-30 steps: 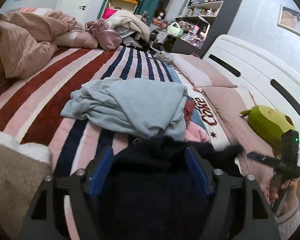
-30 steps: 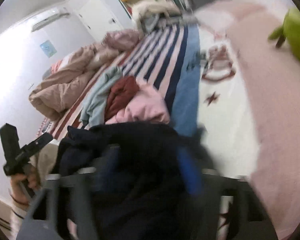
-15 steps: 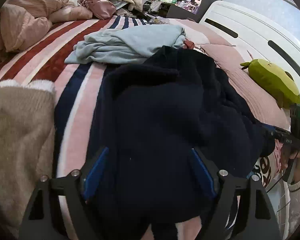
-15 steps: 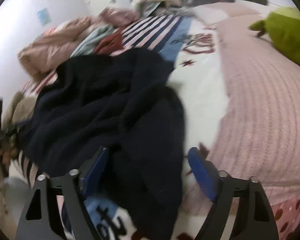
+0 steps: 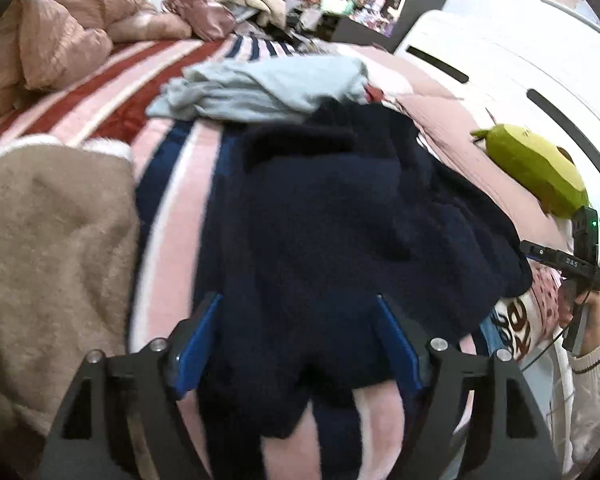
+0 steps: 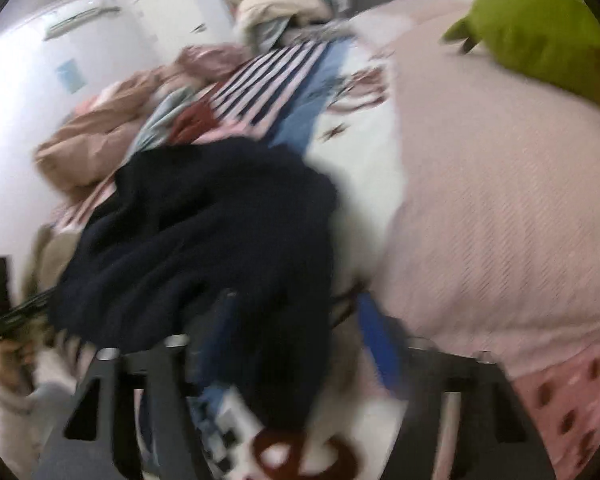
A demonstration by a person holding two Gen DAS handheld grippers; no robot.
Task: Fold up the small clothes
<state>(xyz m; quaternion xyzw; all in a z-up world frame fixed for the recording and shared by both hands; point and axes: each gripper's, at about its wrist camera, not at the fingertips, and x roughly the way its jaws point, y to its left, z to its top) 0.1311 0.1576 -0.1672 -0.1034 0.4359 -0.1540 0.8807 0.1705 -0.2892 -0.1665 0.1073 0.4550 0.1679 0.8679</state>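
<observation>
I am laying the dark top flat on the bed so I can fold it. It lies spread over the striped blanket, near the bed edge closest to me, with its far end up against the pile of other clothes in the middle of the bed.

My left tool is wide open. Its jaws have just opened a bit more. The near hem of the top lies between the two blue pads, but they stand apart from the cloth on both sides, so I think I have let go. That makes sense: the top needs to rest on the bed by itself before I smooth it.

My right tool is at the other near corner of the top, close to the pink cover. That view is blurry. Its jaws have also just been opening, and a fold of dark cloth sits between them. I cannot tell if the pads press on it or not.

The top is bunched and lumpy, not flat yet. I think the next job is to pull the corners out toward the bed edges. The cloth is thick and fluffy, so it may spring back.

The green toy sits near the headboard, out of the way.
</observation>
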